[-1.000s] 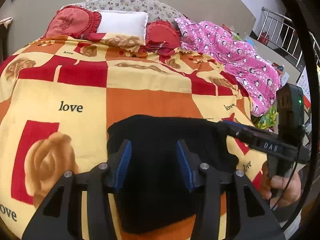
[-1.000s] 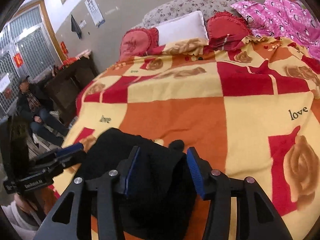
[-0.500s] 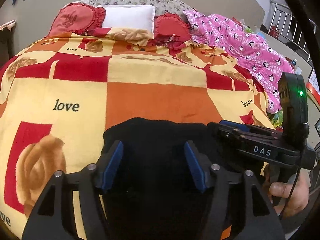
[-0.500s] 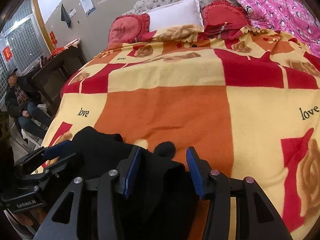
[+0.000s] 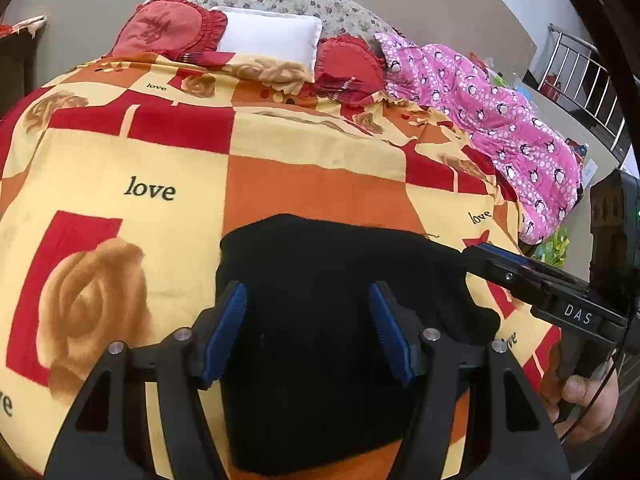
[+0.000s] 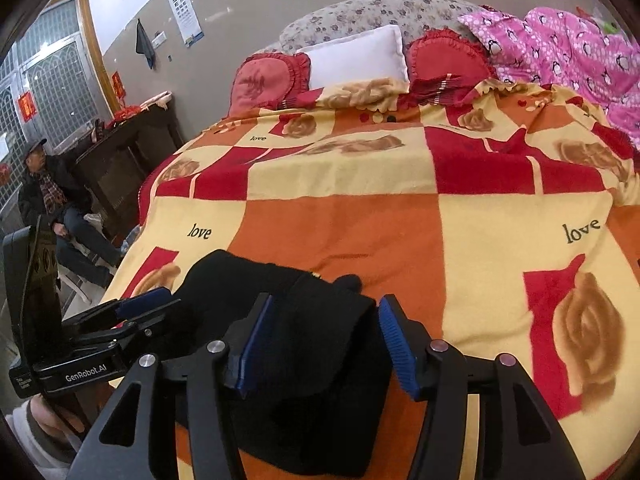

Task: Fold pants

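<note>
The black pants [image 5: 320, 300] lie folded into a compact bundle on the near edge of the bed's patterned blanket [image 5: 312, 184]. They also show in the right wrist view [image 6: 320, 344]. My left gripper [image 5: 308, 328] is open, its blue pads straddling the bundle just above it. My right gripper [image 6: 326, 344] is open over the bundle's right part. The right gripper's fingers [image 5: 520, 272] show at the bundle's right edge in the left wrist view. The left gripper's fingers [image 6: 144, 308] show at its left edge in the right wrist view.
Red cushions [image 5: 168, 28] and a white pillow [image 5: 268, 40] lie at the bed's head. A pink penguin-print quilt [image 5: 500, 120] covers the far right side. A seated person [image 6: 48, 192] and a dark cabinet [image 6: 128, 156] stand left of the bed.
Both grippers stay open over the pants. They dipped closer to the bundle half a second ago and have since pulled back and up a little. The bundle has not shifted.
</note>
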`<state>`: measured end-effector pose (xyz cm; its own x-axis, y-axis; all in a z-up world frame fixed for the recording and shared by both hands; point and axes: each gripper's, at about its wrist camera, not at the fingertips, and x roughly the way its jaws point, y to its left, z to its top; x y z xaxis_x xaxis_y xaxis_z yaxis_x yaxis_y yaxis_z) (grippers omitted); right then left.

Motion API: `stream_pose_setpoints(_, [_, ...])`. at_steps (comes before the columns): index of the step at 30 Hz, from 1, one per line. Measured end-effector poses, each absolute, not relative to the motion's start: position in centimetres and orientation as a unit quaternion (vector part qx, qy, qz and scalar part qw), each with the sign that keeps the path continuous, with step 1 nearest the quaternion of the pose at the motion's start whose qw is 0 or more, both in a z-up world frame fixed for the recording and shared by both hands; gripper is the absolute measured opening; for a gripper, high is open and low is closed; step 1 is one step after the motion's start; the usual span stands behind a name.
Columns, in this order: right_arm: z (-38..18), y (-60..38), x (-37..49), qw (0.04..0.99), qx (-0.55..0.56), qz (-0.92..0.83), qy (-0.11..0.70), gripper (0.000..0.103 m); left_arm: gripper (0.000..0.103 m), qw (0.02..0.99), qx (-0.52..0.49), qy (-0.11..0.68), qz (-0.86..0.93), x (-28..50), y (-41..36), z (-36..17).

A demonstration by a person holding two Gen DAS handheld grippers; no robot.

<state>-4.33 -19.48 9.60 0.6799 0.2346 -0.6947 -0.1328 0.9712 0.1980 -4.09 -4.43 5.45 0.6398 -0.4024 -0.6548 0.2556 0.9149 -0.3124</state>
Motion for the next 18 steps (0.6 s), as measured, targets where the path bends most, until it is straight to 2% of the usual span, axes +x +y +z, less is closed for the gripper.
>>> stream_pose_setpoints(10, [9.8,-19.0,-6.1,0.913,0.062,0.103,0.390,0.056,0.063,0.900,-0.095,0.384,-0.181,-5.4,-3.8,5.5])
stream_pose_setpoints(12, [9.8,-19.2,-6.4,0.912,0.071,0.104,0.390,0.064,0.063,0.899,-0.095,0.386,-0.182,-5.7,-3.7,5.4])
stream_pose_setpoints(13, [9.7,-19.5,-6.8,0.912,0.081,0.106,0.389,0.072,0.064,0.899,-0.094,0.387,-0.183,-5.9,-3.7,5.2])
stream_pose_setpoints(14, [9.6,-19.9,-7.2,0.910,0.094,0.110,0.388,0.075,0.067,0.898,-0.093,0.388,-0.184,-6.0,-3.5,5.1])
stream_pose_setpoints(18, [8.7,-21.1,-8.4,0.902,0.131,0.122,0.393,0.075,0.068,0.897,-0.094,0.392,-0.182,-6.3,-3.4,4.5])
